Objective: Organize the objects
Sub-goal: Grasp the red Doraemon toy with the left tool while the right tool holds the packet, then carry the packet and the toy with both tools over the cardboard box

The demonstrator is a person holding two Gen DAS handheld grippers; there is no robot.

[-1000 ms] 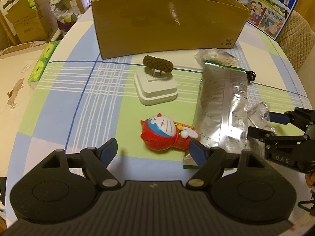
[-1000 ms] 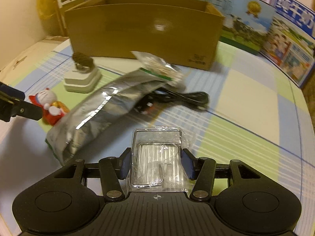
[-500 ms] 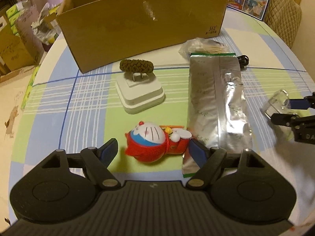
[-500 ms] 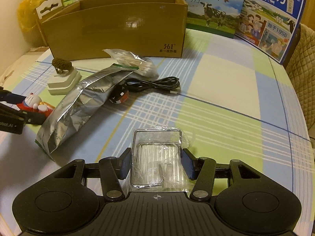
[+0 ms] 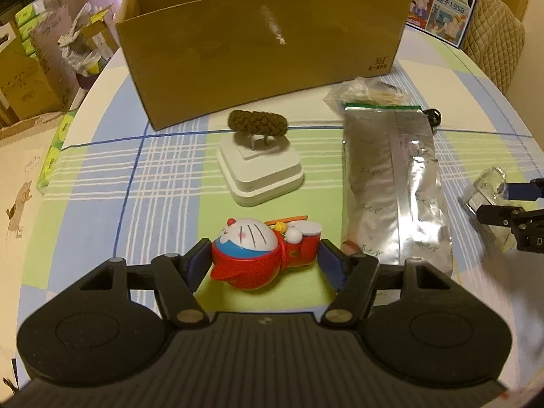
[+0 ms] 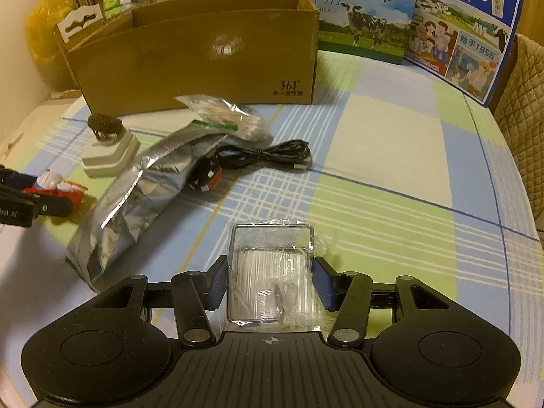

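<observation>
Your left gripper [image 5: 263, 261] is closing around the Doraemon toy [image 5: 261, 251], which lies on its side on the tablecloth [image 5: 163, 187]. The pads flank it, left one at its edge; firm contact isn't clear yet.

Your right gripper [image 6: 271, 284] is clamped on a clear plastic box [image 6: 270, 272] of thin white sticks, pads pressing both sides.

Just beyond the toy: a white stepped stand [image 5: 261, 173] with a brown knitted piece [image 5: 257, 121] on pins. Right of it lies a silver foil pouch [image 5: 391, 187], with a clear bag of cotton swabs [image 6: 224, 115] at its far end and a coiled black cable [image 6: 268, 154] beside it. The open cardboard box [image 5: 265, 47] stands behind everything, milk cartons [image 6: 465, 34] to its right.
</observation>
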